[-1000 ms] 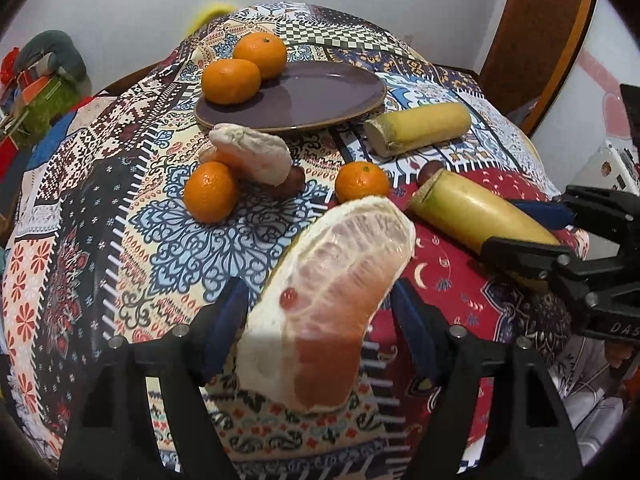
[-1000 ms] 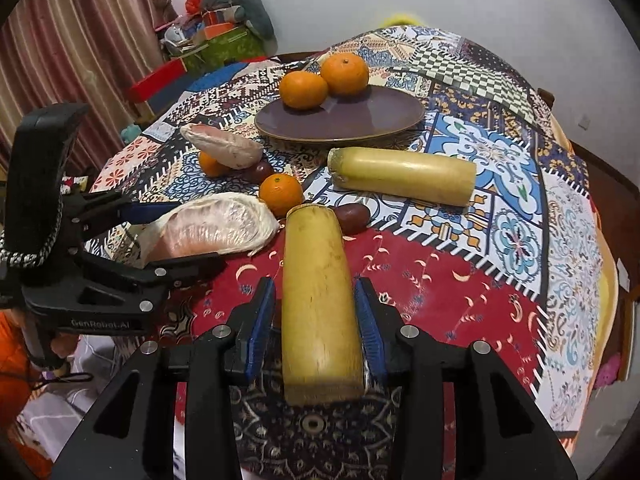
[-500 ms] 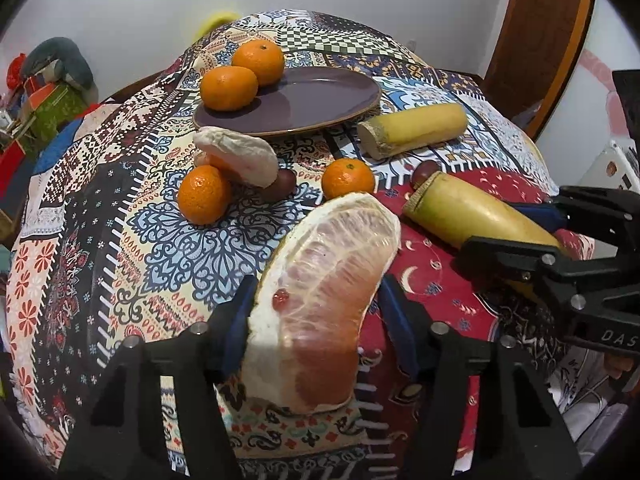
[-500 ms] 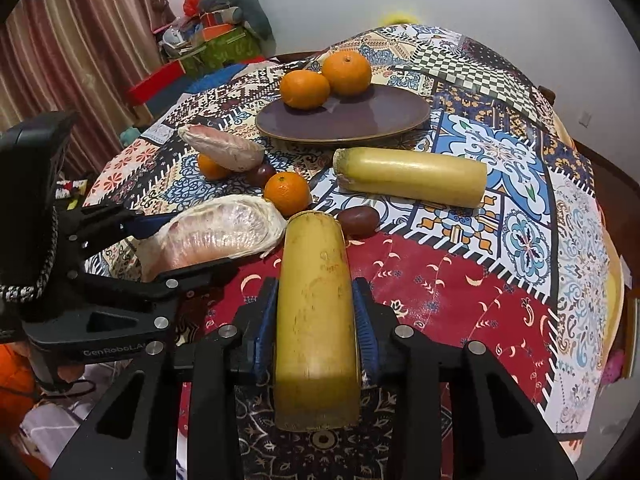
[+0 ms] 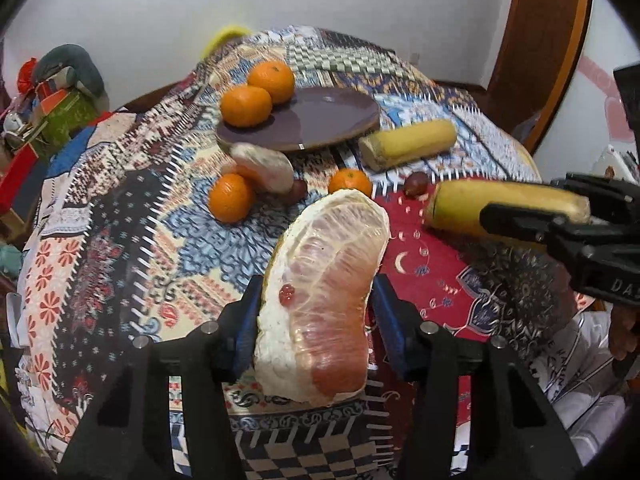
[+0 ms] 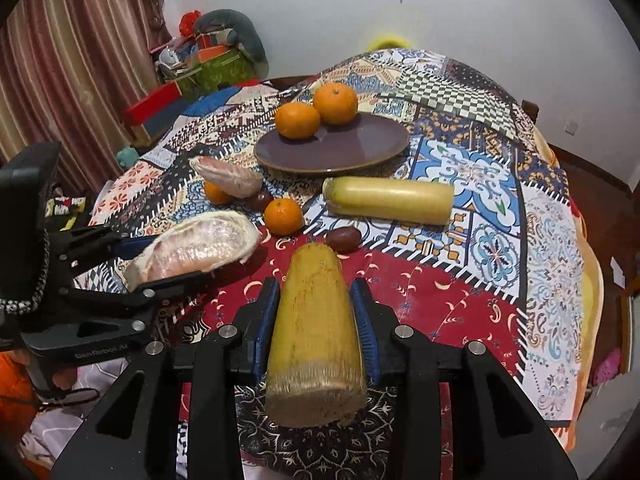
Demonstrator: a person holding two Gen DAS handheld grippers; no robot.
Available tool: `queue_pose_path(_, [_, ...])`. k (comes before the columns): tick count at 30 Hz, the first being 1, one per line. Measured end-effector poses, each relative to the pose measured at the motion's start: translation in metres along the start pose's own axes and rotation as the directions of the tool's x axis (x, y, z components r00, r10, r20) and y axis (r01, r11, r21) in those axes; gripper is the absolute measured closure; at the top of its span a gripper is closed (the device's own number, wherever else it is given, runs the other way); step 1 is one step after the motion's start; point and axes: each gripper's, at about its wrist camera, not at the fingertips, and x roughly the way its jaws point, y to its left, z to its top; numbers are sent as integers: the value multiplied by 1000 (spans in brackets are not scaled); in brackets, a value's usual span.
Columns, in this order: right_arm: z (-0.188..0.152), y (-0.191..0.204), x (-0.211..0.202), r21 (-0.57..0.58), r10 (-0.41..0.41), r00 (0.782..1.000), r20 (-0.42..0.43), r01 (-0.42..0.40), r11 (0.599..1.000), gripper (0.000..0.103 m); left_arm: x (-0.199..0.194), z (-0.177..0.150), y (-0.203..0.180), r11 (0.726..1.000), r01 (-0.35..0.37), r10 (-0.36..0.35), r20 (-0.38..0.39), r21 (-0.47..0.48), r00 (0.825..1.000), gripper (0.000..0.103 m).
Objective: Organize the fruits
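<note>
The left gripper, its jaws just closing, clamps a peeled pomelo wedge. The right gripper pinches a yellow cane piece, both nearer than the purple plate.

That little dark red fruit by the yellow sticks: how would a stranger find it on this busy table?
Start at the purple plate in the middle of the patchwork tablecloth. Just in front of it lies a long yellow cane piece. The dark red fruit sits right below that piece's left end, beside a loose orange; it is smaller, oval and glossy maroon, unlike the round oranges.
</note>
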Motion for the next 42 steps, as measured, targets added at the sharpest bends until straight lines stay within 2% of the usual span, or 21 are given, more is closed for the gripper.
queue_pose_path(9, [-20, 6, 15, -69, -25, 994, -108, 17, 997, 69, -25, 8, 7, 1000, 0, 1, 74, -24, 997, 50])
queue_pose_path(14, [-12, 3, 13, -60, -7, 996, -89, 1, 998, 69, -28, 11, 11, 999, 14, -10, 85, -46, 996, 50])
queue_pose_path(21, [-7, 11, 27, -120, -56, 994, -92, 45, 992, 70, -29, 15, 13, 998, 22, -16, 96, -62, 995, 50])
queue_pose_path(24, [-6, 8, 23, -104, -37, 996, -87, 28, 994, 70, -31, 18, 14, 998, 22, -15, 103, -65, 995, 50])
queue_pose_path(28, [-2, 4, 15, -69, -10, 998, -60, 5, 998, 70, -34, 25, 15, 998, 18, -10, 123, -65, 992, 50])
queue_pose_path(42, [36, -1, -17, -34, 0, 995, 96, 3, 999, 71, -42, 60, 16, 998, 22, -9, 190, -63, 982, 50])
